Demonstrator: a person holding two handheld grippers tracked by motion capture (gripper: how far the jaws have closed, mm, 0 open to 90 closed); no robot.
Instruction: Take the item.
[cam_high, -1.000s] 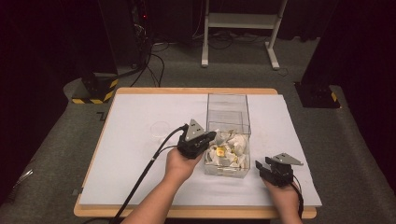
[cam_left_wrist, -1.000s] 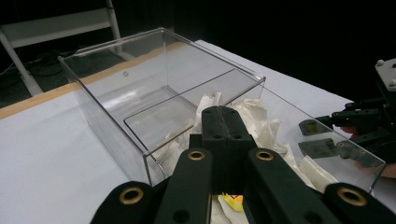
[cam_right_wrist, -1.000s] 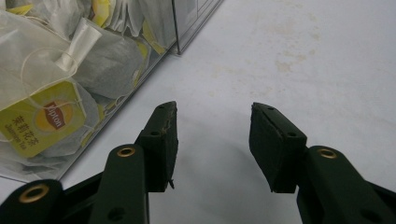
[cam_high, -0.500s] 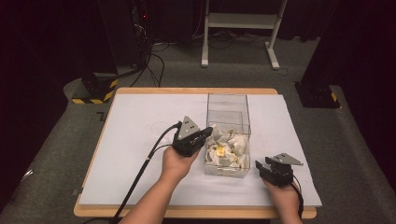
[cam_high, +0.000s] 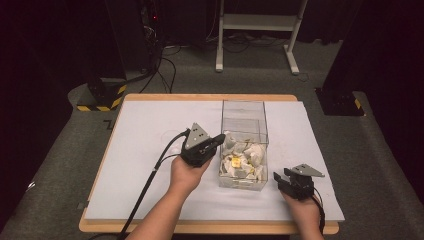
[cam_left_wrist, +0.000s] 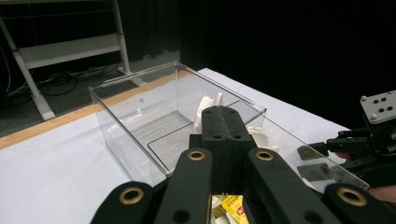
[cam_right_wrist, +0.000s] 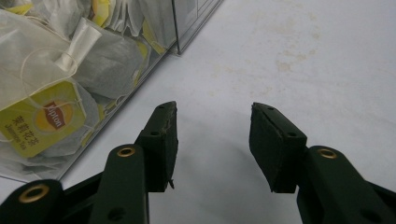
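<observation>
Box (cam_high: 243, 145): clear plastic, near end heaped with white yellow-tagged teabags (cam_right_wrist: 44, 100) | left gripper (cam_left_wrist: 223, 123) jaws closed, empty | right gripper (cam_right_wrist: 212, 140) jaws apart

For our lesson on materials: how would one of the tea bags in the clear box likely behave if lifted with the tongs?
A tea bag probably feels very light and floppy: its thin pouch looks crumpled. Its string and paper tag would likely dangle and could snag neighbouring bags in the clear box. The paper may tear if pinched hard.
</observation>
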